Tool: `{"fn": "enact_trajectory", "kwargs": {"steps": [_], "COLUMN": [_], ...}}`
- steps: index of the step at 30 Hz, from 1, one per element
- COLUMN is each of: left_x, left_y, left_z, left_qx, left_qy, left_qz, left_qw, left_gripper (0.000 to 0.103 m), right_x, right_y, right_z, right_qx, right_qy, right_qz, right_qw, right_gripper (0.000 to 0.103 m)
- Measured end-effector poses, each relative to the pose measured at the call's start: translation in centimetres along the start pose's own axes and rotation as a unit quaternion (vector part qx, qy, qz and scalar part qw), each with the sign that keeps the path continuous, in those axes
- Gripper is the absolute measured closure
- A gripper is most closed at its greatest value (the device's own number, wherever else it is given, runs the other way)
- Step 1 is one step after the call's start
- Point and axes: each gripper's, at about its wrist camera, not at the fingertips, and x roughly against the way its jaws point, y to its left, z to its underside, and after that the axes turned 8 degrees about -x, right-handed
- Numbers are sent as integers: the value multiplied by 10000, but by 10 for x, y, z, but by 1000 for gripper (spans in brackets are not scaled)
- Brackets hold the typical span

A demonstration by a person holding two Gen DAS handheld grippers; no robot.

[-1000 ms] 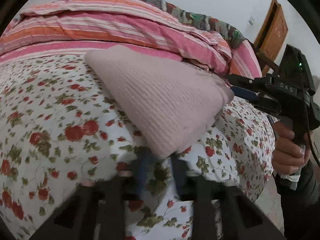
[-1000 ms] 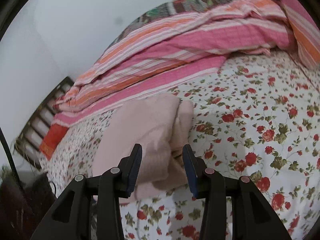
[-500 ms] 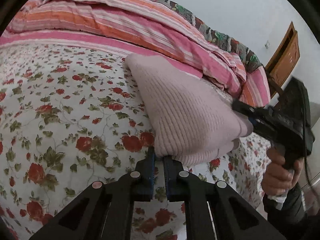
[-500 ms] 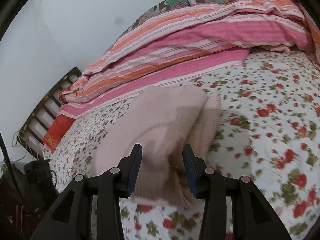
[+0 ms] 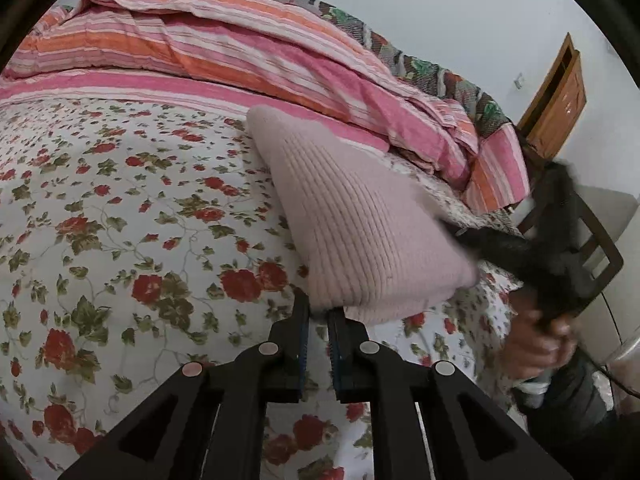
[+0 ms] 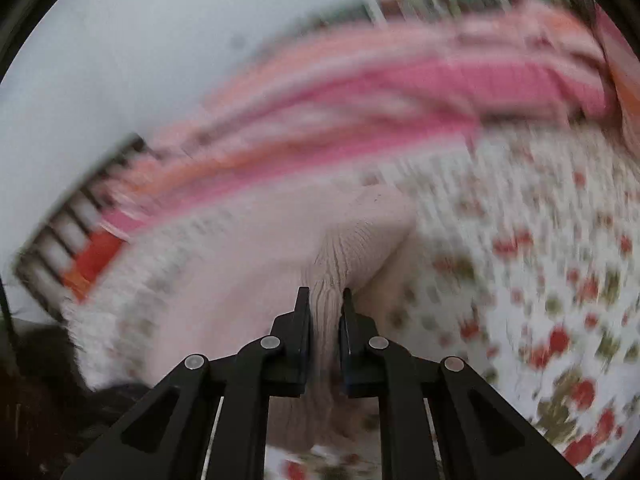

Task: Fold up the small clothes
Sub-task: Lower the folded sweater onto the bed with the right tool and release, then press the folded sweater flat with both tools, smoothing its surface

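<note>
Bed [image 5: 104, 208] with floral sheet, striped quilt [image 5: 240, 52] bunched along the far side. Left gripper [image 5: 318, 312]: fingers nearly together, pinching the near corner of the pink ribbed knit garment [image 5: 352, 220], which lies folded on the sheet. Right gripper [image 6: 325, 300]: jaws have just been closing, fingers now pinching a bunched ridge of the same garment; right wrist view heavily blurred. In the left wrist view, the right gripper is a dark blur at the garment's right edge, person's hand [image 5: 536, 344] below it. Wooden door [image 5: 556, 100] far right.
</note>
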Motion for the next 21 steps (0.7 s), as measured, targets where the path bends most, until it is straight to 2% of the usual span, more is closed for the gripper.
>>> {"fn": "enact_trajectory", "kwargs": {"steps": [3,6,7,9,11,14,16,19,21], "left_x": [14,36,42,46,35,7,-17,-50,-56], "left_y": [1,6,7,4,-4,-21,-29,-36,-40], "left_z": [4,6,5,-7,-28,-68,-84,-78,-61], "left_qx": [-22,-44,-28,-84,-264,-492,-649,-888,-1135], "left_qy": [-45,-262,-372,-552,-546,-549,-359,122,12], "left_qz": [-29,-54,-63,-136,-262,-437,-556,-945,-1084], "left_qw": [10000,9996,9993,9983,9978,9963,9957,9915,9876], "left_gripper": [83,70,64,58,58,58,58,60,59], "right_x": [7,18,25,39,45,33,19,-4,-6], "right_y": [4,15,19,23,34,55,58,44,31], "right_z": [3,0,-1,-4,-9,-11,-7,4,14], "right_qx": [243,664,756,838,897,1173,1298,1262,1208], "right_qy": [-115,-169,-276,-507,-658,-613,-480,-217,-288], "right_qz": [121,387,384,308,150,-14,75,350,298], "right_qw": [9996,9969,9960,9947,9937,9912,9903,9911,9918], "right_gripper": [88,79,78,75,71,70,70,73,73]}}
